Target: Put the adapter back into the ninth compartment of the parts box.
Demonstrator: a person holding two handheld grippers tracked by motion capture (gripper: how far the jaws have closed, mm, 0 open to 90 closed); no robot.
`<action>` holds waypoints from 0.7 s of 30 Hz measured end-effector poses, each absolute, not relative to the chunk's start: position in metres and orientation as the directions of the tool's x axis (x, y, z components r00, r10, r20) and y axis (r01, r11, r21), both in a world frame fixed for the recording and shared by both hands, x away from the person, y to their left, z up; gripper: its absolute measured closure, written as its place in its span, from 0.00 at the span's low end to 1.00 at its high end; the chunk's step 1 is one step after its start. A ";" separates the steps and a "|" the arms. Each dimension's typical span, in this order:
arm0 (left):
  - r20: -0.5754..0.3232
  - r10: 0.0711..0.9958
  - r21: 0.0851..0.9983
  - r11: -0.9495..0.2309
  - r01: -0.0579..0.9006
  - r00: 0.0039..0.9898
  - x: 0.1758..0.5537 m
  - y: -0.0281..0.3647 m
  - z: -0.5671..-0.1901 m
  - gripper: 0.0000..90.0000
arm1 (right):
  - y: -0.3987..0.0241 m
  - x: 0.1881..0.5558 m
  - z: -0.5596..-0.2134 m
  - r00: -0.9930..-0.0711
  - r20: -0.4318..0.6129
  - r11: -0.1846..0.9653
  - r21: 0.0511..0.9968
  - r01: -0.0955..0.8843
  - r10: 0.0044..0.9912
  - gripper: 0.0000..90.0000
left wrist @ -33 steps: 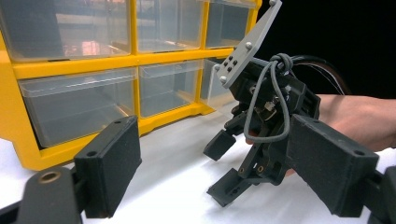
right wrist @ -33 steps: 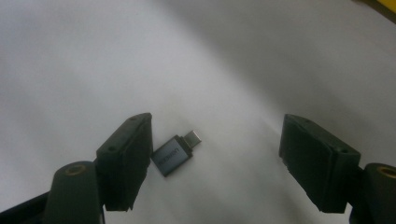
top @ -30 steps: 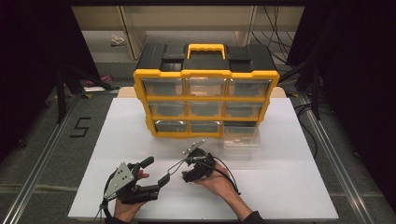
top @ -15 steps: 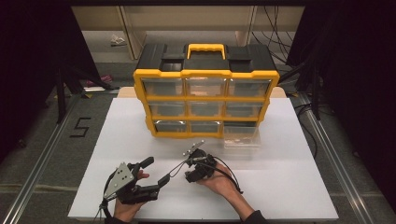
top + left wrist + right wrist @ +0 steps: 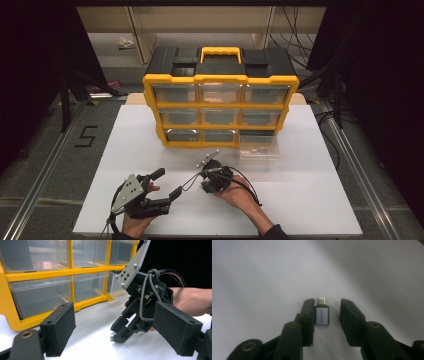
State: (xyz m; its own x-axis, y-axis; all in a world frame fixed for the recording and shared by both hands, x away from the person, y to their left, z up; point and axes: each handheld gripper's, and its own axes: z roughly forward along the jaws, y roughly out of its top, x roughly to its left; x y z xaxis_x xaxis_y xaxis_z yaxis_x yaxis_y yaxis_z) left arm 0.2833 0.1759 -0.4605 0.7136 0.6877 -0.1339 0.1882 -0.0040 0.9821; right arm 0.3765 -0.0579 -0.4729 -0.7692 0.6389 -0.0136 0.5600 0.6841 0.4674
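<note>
Yellow-framed organizer (image 5: pixel 220 79) w/ black top stands at the back of the white table (image 5: pixel 310 210), nine clear drawers in three rows; most look empty, contents hard to tell thru the plastic. One clear drawer (image 5: pixel 258 148) sits pulled out on the table at the bottom-right corner, small bits inside, too small to ID. Right gripper (image 5: pixel 327 312) points down at the table, jaws just been closing around a small silver USB adapter (image 5: pixel 322 315): one pad touches it, the other is apart, so not pinched yet. Left gripper (image 5: pixel 120 330) rests nearby, jaws spread wide, nothing between.
</note>
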 end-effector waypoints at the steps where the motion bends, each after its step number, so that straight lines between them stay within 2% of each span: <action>1: -0.134 0.687 0.982 -0.003 0.188 0.714 0.283 0.176 -0.460 0.20 | -0.058 0.376 -0.472 -0.772 -0.011 0.688 0.463 0.559 0.635 0.79; 3: -0.132 0.687 0.983 -0.004 0.185 0.715 0.283 0.176 -0.460 0.20 | -0.059 0.376 -0.472 -0.773 -0.013 0.687 0.468 0.556 0.635 0.84; 9: -0.131 0.687 0.982 -0.007 0.187 0.715 0.283 0.176 -0.460 0.20 | -0.062 0.376 -0.472 -0.782 -0.017 0.690 0.482 0.540 0.624 0.85; 21: -0.137 0.683 0.982 -0.004 0.191 0.717 0.283 0.176 -0.461 0.20 | -0.079 0.368 -0.455 -0.794 -0.015 0.642 0.598 0.480 0.607 0.85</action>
